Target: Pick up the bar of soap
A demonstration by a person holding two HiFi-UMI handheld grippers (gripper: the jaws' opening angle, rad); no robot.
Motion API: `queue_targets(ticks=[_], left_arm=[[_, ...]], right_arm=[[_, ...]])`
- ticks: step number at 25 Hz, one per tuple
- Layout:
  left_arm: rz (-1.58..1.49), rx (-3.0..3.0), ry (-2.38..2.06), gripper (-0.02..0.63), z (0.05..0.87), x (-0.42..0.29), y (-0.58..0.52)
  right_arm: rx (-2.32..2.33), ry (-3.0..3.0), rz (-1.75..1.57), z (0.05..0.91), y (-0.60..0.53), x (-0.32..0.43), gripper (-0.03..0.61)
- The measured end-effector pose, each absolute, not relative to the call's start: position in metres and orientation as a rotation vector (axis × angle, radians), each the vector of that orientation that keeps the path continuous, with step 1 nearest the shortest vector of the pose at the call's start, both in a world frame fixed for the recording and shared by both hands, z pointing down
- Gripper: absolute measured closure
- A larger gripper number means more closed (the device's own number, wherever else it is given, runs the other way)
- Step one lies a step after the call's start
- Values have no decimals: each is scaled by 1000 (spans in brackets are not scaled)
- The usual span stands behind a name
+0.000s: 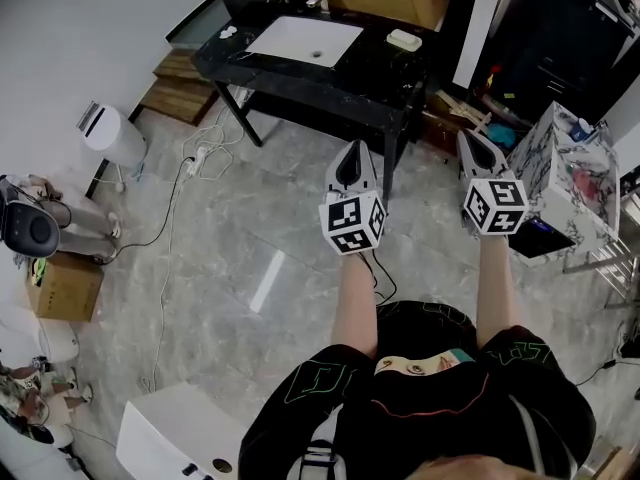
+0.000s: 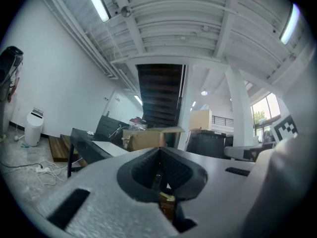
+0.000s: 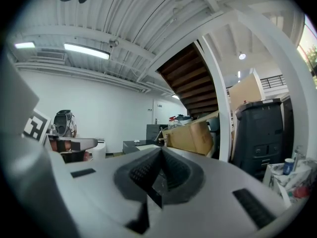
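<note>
I hold my left tool (image 1: 352, 158) and my right tool (image 1: 474, 143) side by side, both closed tight with nothing between the jaws, pointing toward the black rectangular desk (image 1: 300, 86). The pale oval bar of soap (image 1: 404, 40) lies on the desk near its right edge, beside the white square sink basin (image 1: 305, 40) and well apart from both tools. A stretch of grey marble floor (image 1: 260, 228) separates me from the desk's near edge.

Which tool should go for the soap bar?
Right, marginally. The bar of soap sits at the right end of the counter; the right tool angles toward it, the left tool toward the sink. Both are shut, well short.
</note>
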State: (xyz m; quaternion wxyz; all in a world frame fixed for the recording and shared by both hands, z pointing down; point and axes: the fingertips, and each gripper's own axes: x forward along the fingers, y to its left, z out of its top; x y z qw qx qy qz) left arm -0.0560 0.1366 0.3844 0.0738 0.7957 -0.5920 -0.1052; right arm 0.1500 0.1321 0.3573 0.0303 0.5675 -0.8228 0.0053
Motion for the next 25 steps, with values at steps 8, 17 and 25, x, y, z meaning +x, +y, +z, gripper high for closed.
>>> queue_targets(ticks=[8, 17, 25], left_arm=[[-443, 2386, -1756, 604, 375, -52, 140], [-519, 2432, -1602, 606, 374, -33, 145], [-426, 2367, -1716, 606, 393, -53, 114]], right_arm=[[1758, -2521, 36, 357, 138, 159, 572], [1759, -2519, 104, 370, 131, 170, 572], [1703, -2577, 216, 396, 86, 152, 572]])
